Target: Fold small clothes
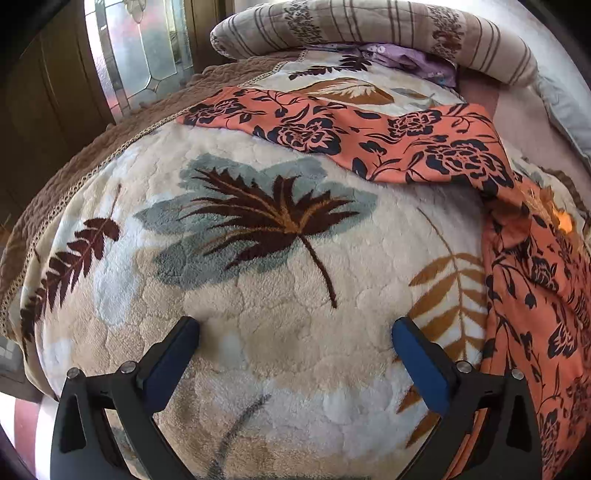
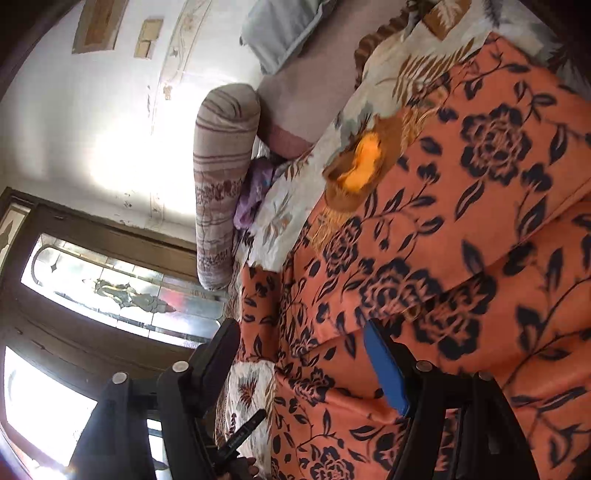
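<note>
An orange garment with dark blue flowers lies on the bed, one part spread across the far side and another part running down the right edge. My left gripper is open and empty above the bare blanket, left of the garment. In the right wrist view the same garment fills the right half, with a yellow-orange patch near its upper edge. My right gripper is open, tilted sideways, right over the cloth; its blue pad is close to a fold. No cloth is pinched between the fingers.
A cream fleece blanket with leaf prints covers the bed. A striped bolster and purple cloth lie at the far end, a grey pillow beside them. A glass-panelled wooden door stands left of the bed.
</note>
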The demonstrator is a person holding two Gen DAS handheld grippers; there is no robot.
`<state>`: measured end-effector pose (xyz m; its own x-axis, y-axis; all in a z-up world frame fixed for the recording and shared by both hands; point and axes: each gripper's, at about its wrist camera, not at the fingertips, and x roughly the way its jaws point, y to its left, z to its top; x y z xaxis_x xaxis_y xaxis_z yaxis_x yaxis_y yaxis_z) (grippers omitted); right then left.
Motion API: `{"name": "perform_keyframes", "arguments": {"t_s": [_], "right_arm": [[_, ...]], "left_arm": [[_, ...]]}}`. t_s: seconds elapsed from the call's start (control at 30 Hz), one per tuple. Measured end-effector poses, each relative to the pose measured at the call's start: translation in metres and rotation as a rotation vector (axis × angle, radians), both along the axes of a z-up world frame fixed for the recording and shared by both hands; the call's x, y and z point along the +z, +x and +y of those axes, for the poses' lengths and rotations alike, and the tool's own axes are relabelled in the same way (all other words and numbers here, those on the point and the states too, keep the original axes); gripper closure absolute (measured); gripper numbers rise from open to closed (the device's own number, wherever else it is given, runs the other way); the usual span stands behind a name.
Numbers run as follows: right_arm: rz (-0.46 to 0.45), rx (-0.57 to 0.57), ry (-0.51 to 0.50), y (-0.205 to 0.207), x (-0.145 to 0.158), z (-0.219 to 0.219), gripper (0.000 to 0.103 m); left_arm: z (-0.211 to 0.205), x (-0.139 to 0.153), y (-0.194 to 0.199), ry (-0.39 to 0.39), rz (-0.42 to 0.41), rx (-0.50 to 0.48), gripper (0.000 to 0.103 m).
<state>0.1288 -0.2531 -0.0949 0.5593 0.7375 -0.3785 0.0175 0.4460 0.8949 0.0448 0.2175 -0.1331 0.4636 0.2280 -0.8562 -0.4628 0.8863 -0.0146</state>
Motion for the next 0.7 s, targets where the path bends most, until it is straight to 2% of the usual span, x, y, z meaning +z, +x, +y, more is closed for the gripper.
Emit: {"name": "perform_keyframes", "arguments": {"t_s": [0.03,0.17,0.23,0.27,0.3,0.33,0.37,0.47,0.57,0.63,0.7], "right_arm": [[0.004,-0.019,0.01,0.003,0.004,-0.013,0.029],[-0.009,-0.089,0.007,0.013,0.007,-0.06,0.03],[-0.001,-0.109,-0.031,0.028,-0.005,-0.074,0.024],[0.055,-0.127,-0.086,0.036,-0.02,-0.078,0.023],[0.182,-0.15,-0.159,0.042,-0.041,-0.085,0.028],[0.184,-0.157,-0.118,0.039,-0.048,-0.092,0.028],[0.154,-0.159,-0.109,0.036,-0.041,-0.093,0.027],[0.049,-0.063,-0.064,0.035,-0.009,-0.064,0.027],[-0.027,0.081,0.032,0.046,0.016,-0.009,0.027],[-0.009,0.142,0.122,0.057,0.013,0.032,0.026],[0.045,0.204,0.155,0.072,-0.008,0.074,0.019]], "left_arm": [[0.002,0.003,-0.002,-0.022,-0.008,0.008,0.0],[0.018,0.024,-0.016,-0.178,-0.134,0.021,0.0],[0.026,0.035,-0.017,-0.25,-0.2,0.016,0.0],[0.031,0.041,-0.017,-0.29,-0.235,0.014,0.0],[0.038,0.047,-0.017,-0.328,-0.269,0.012,0.0],[0.044,0.051,-0.016,-0.354,-0.287,0.012,0.0],[0.048,0.055,-0.015,-0.378,-0.305,0.014,0.0],[0.057,0.059,-0.011,-0.403,-0.346,0.018,0.0],[0.052,0.057,-0.005,-0.404,-0.348,-0.02,0.0],[0.047,0.056,-0.005,-0.414,-0.345,-0.046,0.0],[0.047,0.057,-0.005,-0.426,-0.354,-0.057,0.0]]}}
